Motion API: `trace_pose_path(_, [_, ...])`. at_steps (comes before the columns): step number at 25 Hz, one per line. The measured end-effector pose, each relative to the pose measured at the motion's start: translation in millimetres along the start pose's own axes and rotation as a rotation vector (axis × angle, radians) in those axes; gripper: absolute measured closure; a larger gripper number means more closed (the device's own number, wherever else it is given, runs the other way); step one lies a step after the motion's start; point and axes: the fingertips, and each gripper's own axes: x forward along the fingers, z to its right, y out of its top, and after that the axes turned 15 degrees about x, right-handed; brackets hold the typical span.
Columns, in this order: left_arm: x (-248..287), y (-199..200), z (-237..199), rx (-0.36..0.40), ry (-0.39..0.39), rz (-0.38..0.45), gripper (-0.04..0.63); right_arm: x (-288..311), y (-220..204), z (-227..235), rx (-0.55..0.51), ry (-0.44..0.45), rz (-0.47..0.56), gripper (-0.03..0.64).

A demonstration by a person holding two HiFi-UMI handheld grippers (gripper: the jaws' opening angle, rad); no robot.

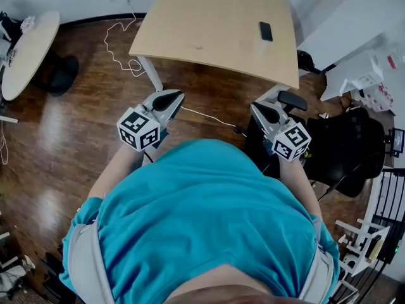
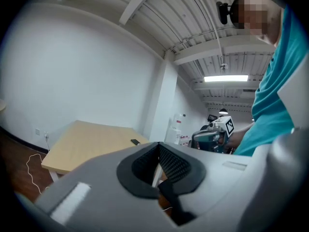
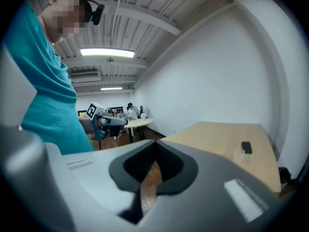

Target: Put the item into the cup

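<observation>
A light wooden table [image 1: 215,18] stands ahead of me. On it lies a flat black item [image 1: 266,31], also visible in the left gripper view [image 2: 135,141] and the right gripper view [image 3: 246,147]. A small clear cup [image 3: 238,156] stands near that item; in the head view the cup [image 1: 198,45] is only faint. My left gripper [image 1: 172,97] and right gripper [image 1: 258,108] hang in front of my teal shirt, short of the table's near edge. Both are shut with nothing between the pads: left gripper [image 2: 158,151], right gripper [image 3: 155,149].
A round white table [image 1: 25,49] stands at the far left. A white cable [image 1: 120,49] trails over the wooden floor by the table leg. At the right are a black office chair [image 1: 345,151] and white shelving [image 1: 364,81].
</observation>
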Motion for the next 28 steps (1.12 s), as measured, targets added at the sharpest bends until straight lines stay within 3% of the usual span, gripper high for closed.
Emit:
trace_pose_path(6, [21.1,-7.9,-51.3,0.009,-0.012,-0.021,0.592,55.2,14.9,21.9,0.012,0.003,-0.037,0.611])
trace_pose_path(10, [50.8,-13.9,-69.5,0.015,0.009,-0.054,0.592,69.6,17.6,62.0,0.04,0.021,-0.049,0.61])
trace_pose_path(20, [166.6,-31.6,-106.3,-0.03,0.168,-0.156,0.592,106.7,35.9,176.8,-0.029,0.239,-0.12,0.609])
trace_pose_path(28, [191.3,-50.4,-152.0,-0.056,0.227,-0.226,0.592,171.5,46.6,217.7,-0.063,0.316,-0.194,0.604])
